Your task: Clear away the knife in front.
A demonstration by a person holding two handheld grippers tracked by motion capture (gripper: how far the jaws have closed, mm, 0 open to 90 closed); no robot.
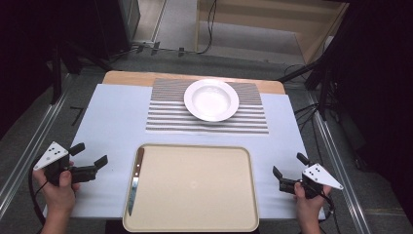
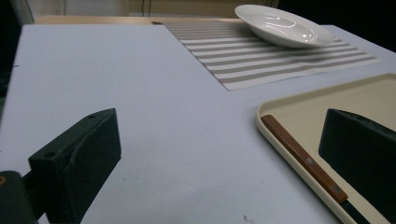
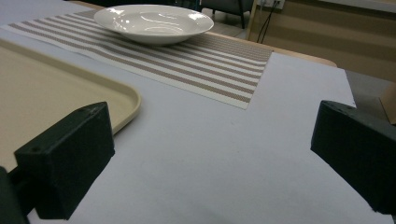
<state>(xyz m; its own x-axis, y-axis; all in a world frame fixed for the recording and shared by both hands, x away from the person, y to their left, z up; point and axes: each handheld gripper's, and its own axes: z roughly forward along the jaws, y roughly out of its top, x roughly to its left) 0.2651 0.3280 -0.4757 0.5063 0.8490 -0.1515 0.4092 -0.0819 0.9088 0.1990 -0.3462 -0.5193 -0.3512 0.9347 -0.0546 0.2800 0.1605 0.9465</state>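
A beige tray (image 1: 195, 195) lies at the table's near middle, with a wooden-handled knife (image 1: 135, 178) along its left edge, blade toward the person. The knife handle (image 2: 303, 158) and tray rim (image 2: 280, 100) show in the left gripper view. A white deep plate (image 1: 211, 100) rests on a striped placemat (image 1: 165, 117) farther back. My left gripper (image 1: 88, 157) hovers left of the tray, open and empty. My right gripper (image 1: 290, 165) sits right of the tray, open and empty. The plate (image 3: 154, 21) and tray corner (image 3: 123, 100) appear in the right gripper view.
A pale sheet (image 1: 109, 126) covers the wooden table (image 1: 126, 77). Metal rails run along both sides on the floor. Cables and stand legs lie beyond the far edge, with a wooden partition (image 1: 272, 19) behind.
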